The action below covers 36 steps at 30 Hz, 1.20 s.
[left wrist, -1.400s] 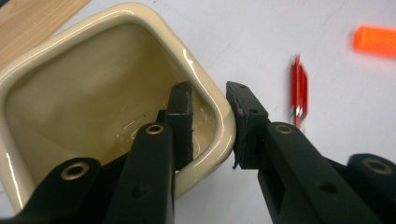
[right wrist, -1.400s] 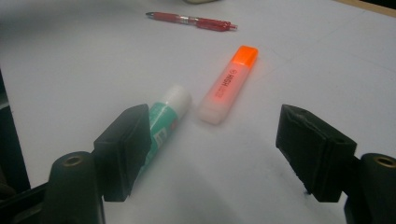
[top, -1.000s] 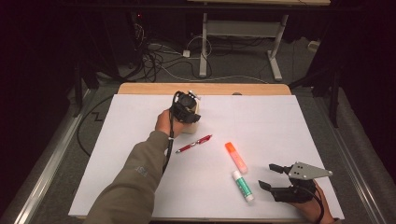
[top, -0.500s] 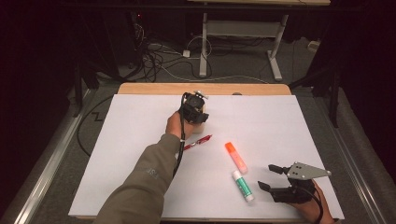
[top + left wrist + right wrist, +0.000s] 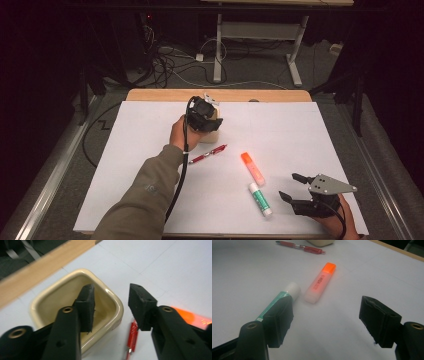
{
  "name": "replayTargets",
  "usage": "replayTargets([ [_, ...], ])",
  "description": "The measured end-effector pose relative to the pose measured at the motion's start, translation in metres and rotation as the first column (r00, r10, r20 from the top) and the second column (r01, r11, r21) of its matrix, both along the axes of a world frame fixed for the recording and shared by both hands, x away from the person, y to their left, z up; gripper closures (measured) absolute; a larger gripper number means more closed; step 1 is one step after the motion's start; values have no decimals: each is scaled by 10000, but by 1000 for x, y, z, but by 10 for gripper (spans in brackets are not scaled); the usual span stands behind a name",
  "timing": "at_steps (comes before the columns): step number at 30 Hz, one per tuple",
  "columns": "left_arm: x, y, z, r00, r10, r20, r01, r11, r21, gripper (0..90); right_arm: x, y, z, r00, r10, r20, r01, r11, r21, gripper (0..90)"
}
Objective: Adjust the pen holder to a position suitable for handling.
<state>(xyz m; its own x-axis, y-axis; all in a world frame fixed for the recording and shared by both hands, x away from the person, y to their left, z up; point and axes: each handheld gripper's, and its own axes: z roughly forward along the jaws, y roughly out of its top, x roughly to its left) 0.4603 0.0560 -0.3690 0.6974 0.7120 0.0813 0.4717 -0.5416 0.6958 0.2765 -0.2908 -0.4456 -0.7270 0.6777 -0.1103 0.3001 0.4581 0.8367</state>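
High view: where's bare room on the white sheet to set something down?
Free: the left part of the white sheet, left of the sleeve, and the far right corner beyond the highlighter. Crowded: the middle, where cup, red pen, highlighter and glue stick lie close, and the near right by the right claw.

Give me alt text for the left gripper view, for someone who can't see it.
The left gripper hangs over a cream square ceramic cup, jaws open, one inside the rim and one outside, pressing on nothing. A red pen lies on the white table beside the cup, an orange highlighter farther right.
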Motion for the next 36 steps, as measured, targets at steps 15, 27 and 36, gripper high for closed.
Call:
replayTargets([
  [15, -55, 27, 5, 9597, -1137, 2569, 855, 9893, 1186, 441, -2, -1, 0, 9964, -311, 792, 330, 9992, -234, 278],
  [27, -91, 65, -14, 9391, -1151, 3238, 1050, 9933, 486, 395, -4, -1, 0, 9946, -359, 972, 381, 9991, -211, 278],
  [36, -125, 88, -51, 9238, -1375, 3573, 1307, 9905, 432, 274, -6, 3, -3, 9940, -310, 1053, 335, 9992, -220, 256],
])
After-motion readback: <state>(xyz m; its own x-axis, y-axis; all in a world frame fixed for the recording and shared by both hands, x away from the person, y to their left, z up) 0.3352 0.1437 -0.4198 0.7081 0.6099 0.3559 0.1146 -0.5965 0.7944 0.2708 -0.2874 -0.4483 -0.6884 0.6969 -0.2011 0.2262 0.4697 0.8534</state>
